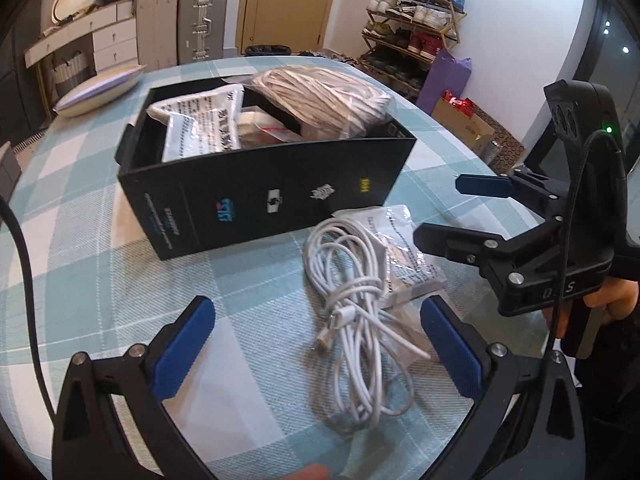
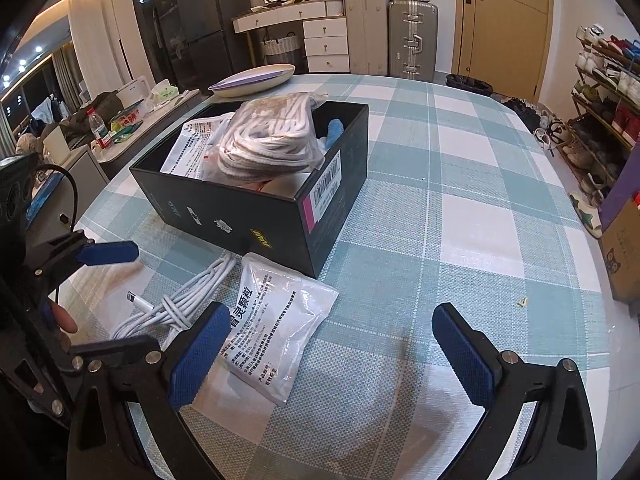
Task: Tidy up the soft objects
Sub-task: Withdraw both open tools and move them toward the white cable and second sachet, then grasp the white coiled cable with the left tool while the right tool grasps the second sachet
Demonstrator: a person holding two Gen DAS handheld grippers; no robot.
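Observation:
A black box (image 1: 260,184) (image 2: 224,216) stands open on the checked tablecloth. It holds a bagged coil of white rope (image 1: 324,100) (image 2: 272,140) and printed white packets (image 1: 200,128). In front of it lie a tangled white charging cable (image 1: 360,320) (image 2: 172,304) and a printed white packet (image 2: 276,320) (image 1: 404,248). My left gripper (image 1: 318,350) (image 2: 140,300) is open, its blue pads on either side of the cable and apart from it. Beside the packet, my right gripper (image 2: 332,356) (image 1: 448,212) is open with nothing between its fingers.
A pale oval cushion (image 1: 100,88) (image 2: 252,76) lies at the table's far edge. A small yellow scrap (image 2: 522,301) sits on the cloth (image 2: 460,200) to the right. Off the table are a shoe rack (image 1: 416,20), a cardboard box (image 2: 624,248) and suitcases (image 2: 388,36).

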